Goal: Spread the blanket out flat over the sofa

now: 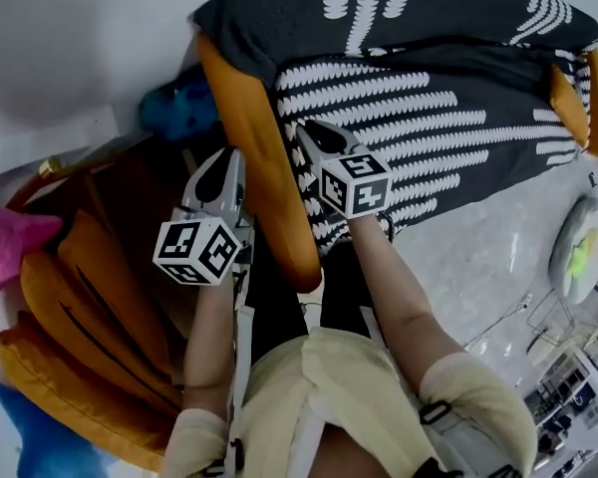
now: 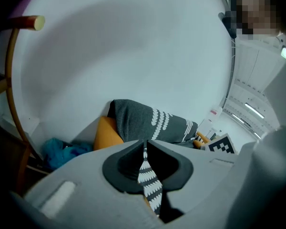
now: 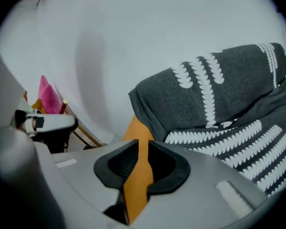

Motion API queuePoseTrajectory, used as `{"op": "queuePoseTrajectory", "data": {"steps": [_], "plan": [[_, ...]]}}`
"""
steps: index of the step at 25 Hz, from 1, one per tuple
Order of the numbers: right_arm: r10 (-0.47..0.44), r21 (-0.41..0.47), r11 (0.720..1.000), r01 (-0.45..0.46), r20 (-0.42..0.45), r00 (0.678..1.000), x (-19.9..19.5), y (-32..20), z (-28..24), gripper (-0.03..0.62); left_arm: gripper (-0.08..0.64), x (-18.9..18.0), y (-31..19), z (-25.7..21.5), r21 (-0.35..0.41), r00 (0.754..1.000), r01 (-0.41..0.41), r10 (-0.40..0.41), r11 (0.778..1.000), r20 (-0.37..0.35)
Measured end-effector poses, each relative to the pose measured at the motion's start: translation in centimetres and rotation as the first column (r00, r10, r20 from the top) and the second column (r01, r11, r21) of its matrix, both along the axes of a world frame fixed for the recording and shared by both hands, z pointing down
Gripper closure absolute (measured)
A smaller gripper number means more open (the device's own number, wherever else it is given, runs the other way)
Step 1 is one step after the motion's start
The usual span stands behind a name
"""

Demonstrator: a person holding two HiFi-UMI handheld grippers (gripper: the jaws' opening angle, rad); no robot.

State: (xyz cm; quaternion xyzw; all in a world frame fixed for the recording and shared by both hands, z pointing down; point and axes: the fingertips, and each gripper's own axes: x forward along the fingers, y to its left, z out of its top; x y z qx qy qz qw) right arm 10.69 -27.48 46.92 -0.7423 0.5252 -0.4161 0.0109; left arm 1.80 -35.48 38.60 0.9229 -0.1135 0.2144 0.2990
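Observation:
A dark grey blanket (image 1: 429,118) with white leaf stripes lies over the orange sofa, back and seat, with some folds. The sofa's orange arm (image 1: 254,137) shows bare along its left end. My left gripper (image 1: 221,162) hangs just left of that arm, and in the left gripper view it (image 2: 146,144) is shut on a narrow strip of the patterned blanket (image 2: 150,182). My right gripper (image 1: 305,129) sits at the arm's inner edge. In the right gripper view its jaws (image 3: 143,144) pinch an orange fold (image 3: 136,185); sofa cover or blanket lining, I cannot tell.
An orange cushioned chair (image 1: 90,297) with a wooden frame stands close on the left, a pink plush (image 1: 10,247) on it. A blue plush (image 1: 179,103) lies by the wall behind the sofa arm. A round white device (image 1: 583,242) and a wire rack (image 1: 568,386) sit at the right.

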Motion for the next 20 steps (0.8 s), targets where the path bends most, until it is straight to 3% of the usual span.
{"op": "queuePoseTrajectory", "data": {"steps": [12, 20], "plan": [[0.023, 0.038, 0.999, -0.020, -0.066, 0.998, -1.3, 4.1, -9.8, 0.540, 0.548, 0.3, 2.5, -7.1, -0.016, 0.994, -0.042, 0.040, 0.999, -0.105], [0.074, 0.083, 0.995, -0.064, -0.133, 0.988, -1.5, 8.0, -15.6, 0.581, 0.549, -1.3, 4.1, -11.5, -0.006, 0.989, -0.062, 0.061, 0.998, -0.135]]}}
